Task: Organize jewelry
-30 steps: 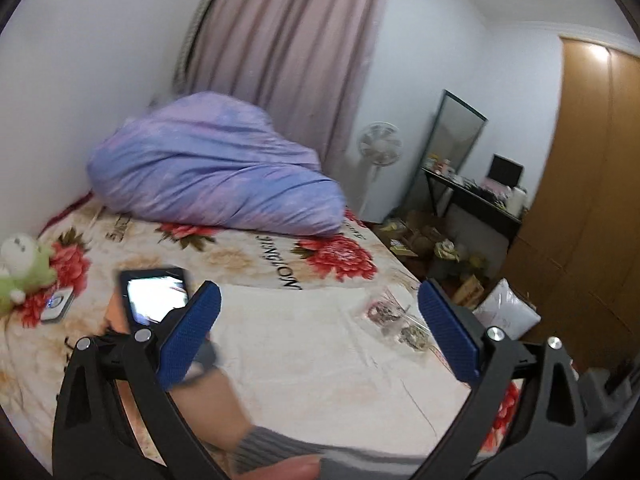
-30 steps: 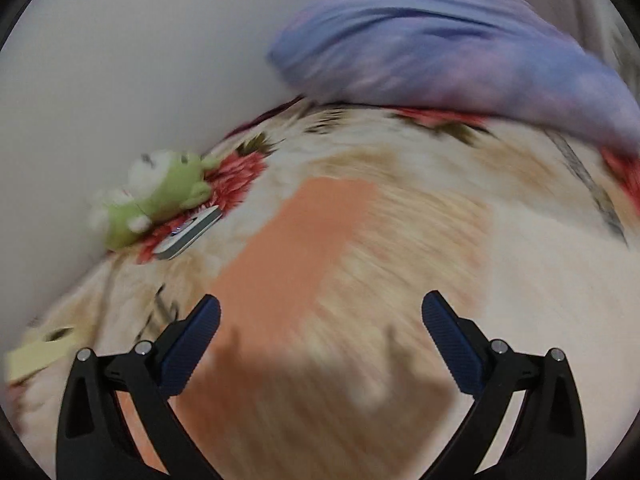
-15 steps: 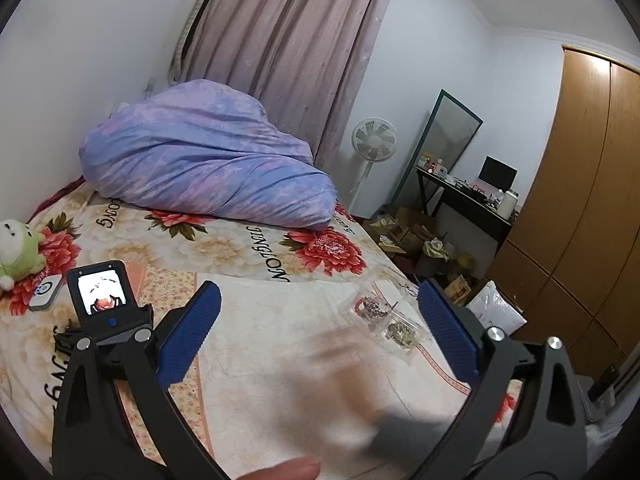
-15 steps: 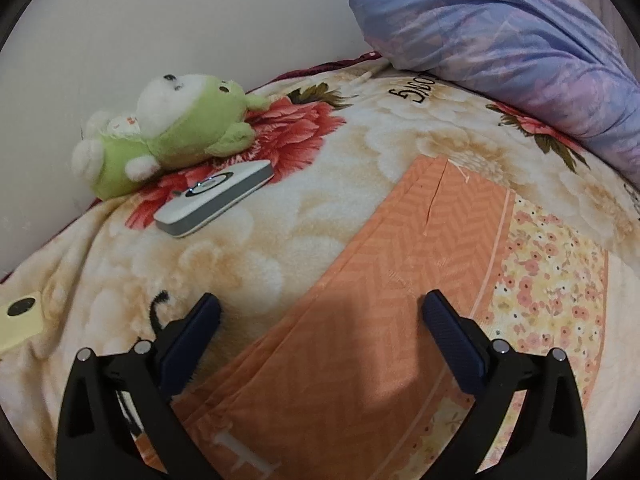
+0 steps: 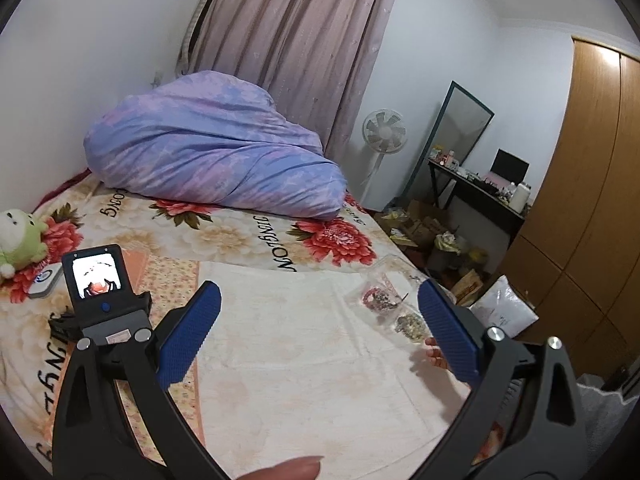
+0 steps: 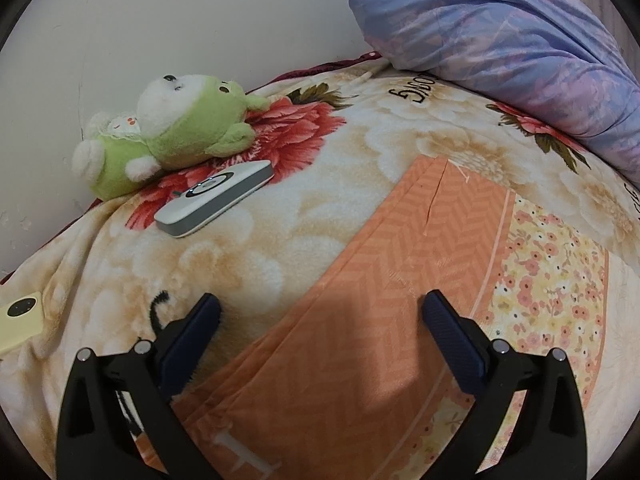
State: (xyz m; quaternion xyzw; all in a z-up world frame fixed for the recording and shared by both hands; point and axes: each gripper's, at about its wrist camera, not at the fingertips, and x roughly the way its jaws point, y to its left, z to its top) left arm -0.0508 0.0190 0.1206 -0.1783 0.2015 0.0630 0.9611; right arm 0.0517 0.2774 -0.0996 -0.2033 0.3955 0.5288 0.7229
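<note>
Left-wrist view: the left gripper (image 5: pixel 318 332) is held above the bed (image 5: pixel 248 240), its jaws wide apart and holding nothing. A white cloth (image 5: pixel 304 360) covers the near part of the bed. On the cloth's far right corner lie clear bags of jewelry (image 5: pixel 384 300), one with a dark reddish cluster and one, nearer, with a pale gold cluster. Bare fingertips (image 5: pixel 434 354) touch the cloth just on the near side of the bags, partly hidden by the gripper's right jaw. The right gripper (image 5: pixel 106 312) rests on the bed at the cloth's left edge, its small screen lit.

Right-wrist view: the right gripper (image 6: pixel 320 336) has its jaws wide apart and empty, low over an orange patterned sheet (image 6: pixel 360 320) on the bed. To the left of the sheet, toward the wall, lie a green plush toy (image 6: pixel 168 132) and, just beside it, a flat white-and-grey device (image 6: pixel 214 198). A purple duvet (image 6: pixel 500 40) is heaped at the bed's far end.
</note>
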